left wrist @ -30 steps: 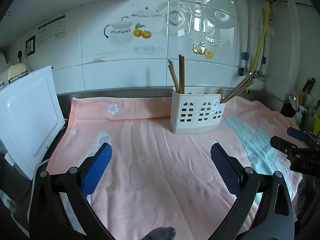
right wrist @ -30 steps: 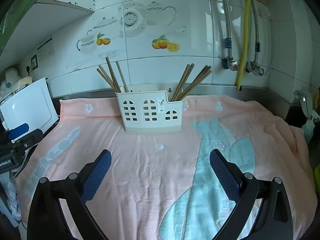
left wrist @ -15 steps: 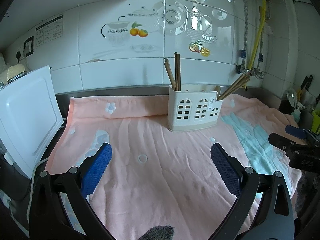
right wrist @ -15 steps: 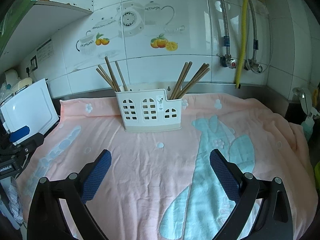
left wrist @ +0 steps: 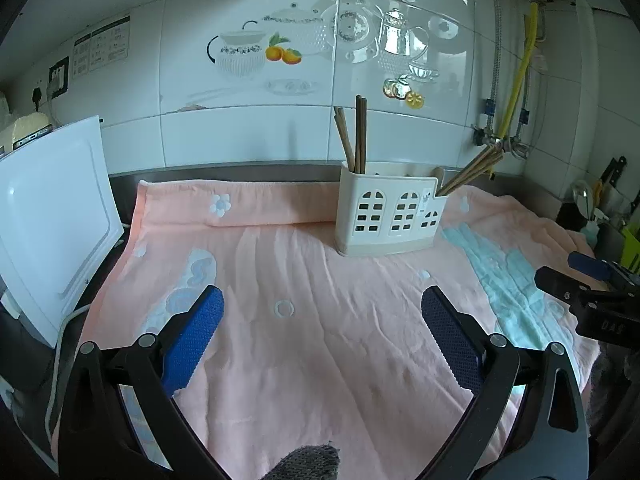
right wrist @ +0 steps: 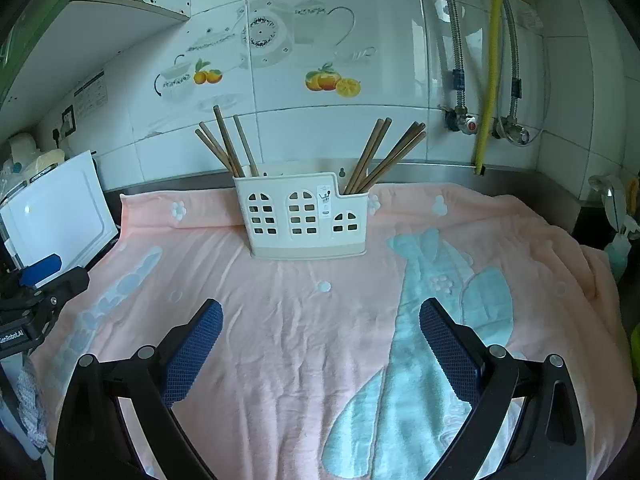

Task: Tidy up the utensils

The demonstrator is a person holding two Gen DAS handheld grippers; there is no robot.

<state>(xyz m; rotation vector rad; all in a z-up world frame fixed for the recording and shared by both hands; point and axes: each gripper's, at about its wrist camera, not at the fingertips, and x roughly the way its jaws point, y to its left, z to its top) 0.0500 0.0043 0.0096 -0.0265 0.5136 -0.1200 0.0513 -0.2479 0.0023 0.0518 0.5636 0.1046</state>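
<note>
A white plastic utensil holder (left wrist: 388, 216) (right wrist: 304, 220) with window cut-outs stands at the back of a pink towel (left wrist: 304, 320) (right wrist: 288, 320). Several wooden chopsticks stand in its left end (right wrist: 226, 146) (left wrist: 354, 136) and several lean out of its right end (right wrist: 384, 156) (left wrist: 472, 170). My left gripper (left wrist: 322, 332) is open and empty, low over the towel's front left. My right gripper (right wrist: 320, 338) is open and empty, low over the towel's front middle. Each gripper shows at the edge of the other's view: the right one (left wrist: 592, 280), the left one (right wrist: 44, 276).
A white cutting board (left wrist: 48, 232) (right wrist: 56, 216) leans at the left edge. The tiled wall is behind, with pipes and a yellow hose (right wrist: 490, 68) at the right. Kitchen tools (left wrist: 600, 200) stand beyond the towel's right edge.
Both grippers have drawn back a little from the holder, which now looks smaller and farther. Both stay open and empty.
</note>
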